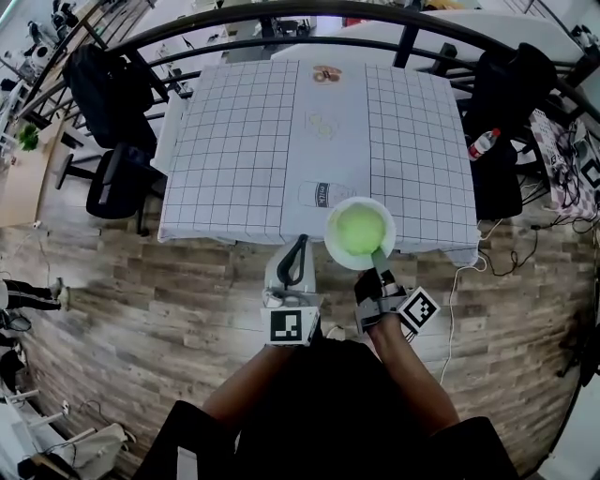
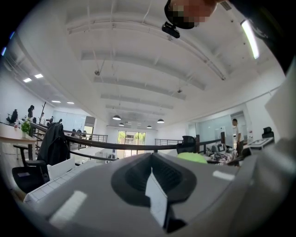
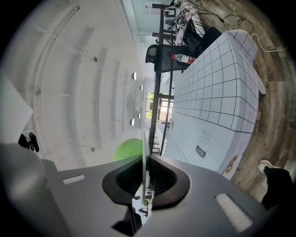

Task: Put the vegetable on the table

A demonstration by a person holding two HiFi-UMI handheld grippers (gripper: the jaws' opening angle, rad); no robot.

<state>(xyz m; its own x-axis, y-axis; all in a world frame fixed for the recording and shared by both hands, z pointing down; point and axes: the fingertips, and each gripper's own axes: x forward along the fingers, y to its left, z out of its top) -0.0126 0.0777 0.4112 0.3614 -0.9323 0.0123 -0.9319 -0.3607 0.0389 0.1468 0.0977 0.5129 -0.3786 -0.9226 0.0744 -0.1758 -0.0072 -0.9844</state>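
Gridded table [image 1: 234, 141] on wood floor [image 1: 141, 281], railing [image 1: 281, 19] at far side. One bowl [image 1: 332, 225] with one green vegetable [image 1: 362, 231] over the near edge. Right gripper [image 1: 380, 258] pinches its rim; left gripper [image 1: 300, 246] closed, empty.

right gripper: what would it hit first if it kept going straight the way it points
Probably nothing soon: the right gripper, shut on the bowl of green vegetable, seems above the table, so it would pass over its near edge; height is unclear.

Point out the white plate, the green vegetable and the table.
white plate [image 1: 331, 223], head view, bare left rim.
green vegetable [image 1: 363, 232], head view, its middle.
table [image 1: 234, 141], head view, bare gridded cloth on the left half.
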